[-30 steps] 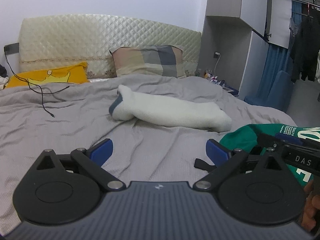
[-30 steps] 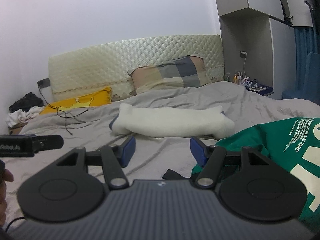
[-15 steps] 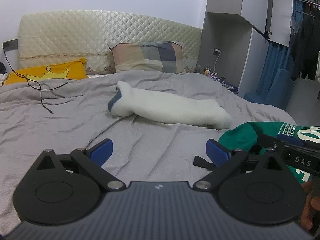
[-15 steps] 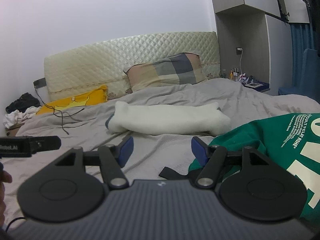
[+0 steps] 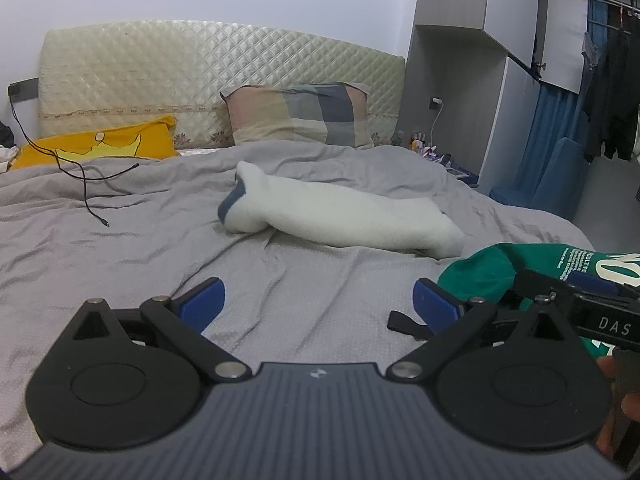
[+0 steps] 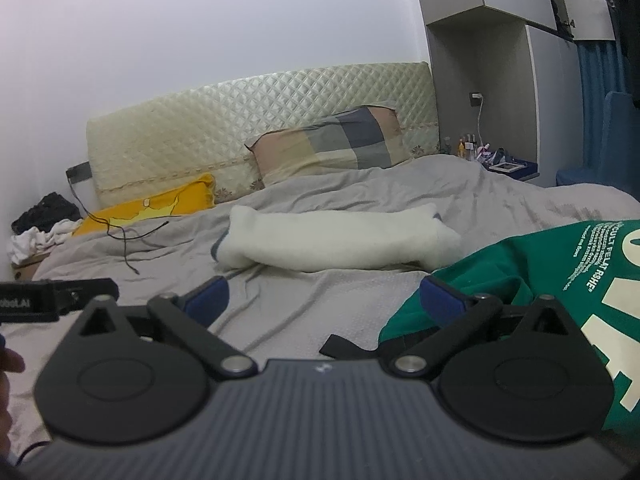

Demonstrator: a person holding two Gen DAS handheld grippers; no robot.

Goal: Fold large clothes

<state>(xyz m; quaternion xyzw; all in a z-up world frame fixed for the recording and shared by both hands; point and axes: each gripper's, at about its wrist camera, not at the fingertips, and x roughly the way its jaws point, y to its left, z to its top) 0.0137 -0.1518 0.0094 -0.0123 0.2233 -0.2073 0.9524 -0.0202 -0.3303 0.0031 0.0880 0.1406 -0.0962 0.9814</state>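
Both of your views have tipped up slightly since a second ago, so the headboard (image 5: pixel 216 80) sits higher; nothing on the bed has shifted. Your left gripper (image 5: pixel 318 300) and right gripper (image 6: pixel 324 300) hang with jaws spread wide, holding nothing. Crumpled at the bed's right edge lies the green shirt (image 6: pixel 560 264) — white lettering up. Beyond it, a rolled white blanket (image 5: pixel 344 216) crosses the grey sheet (image 5: pixel 120 232).

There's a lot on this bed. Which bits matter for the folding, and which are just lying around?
For the folding: green shirt, left gripper, right gripper, both open.

Lying about: white blanket roll, checked pillow, yellow pillow, black cable.
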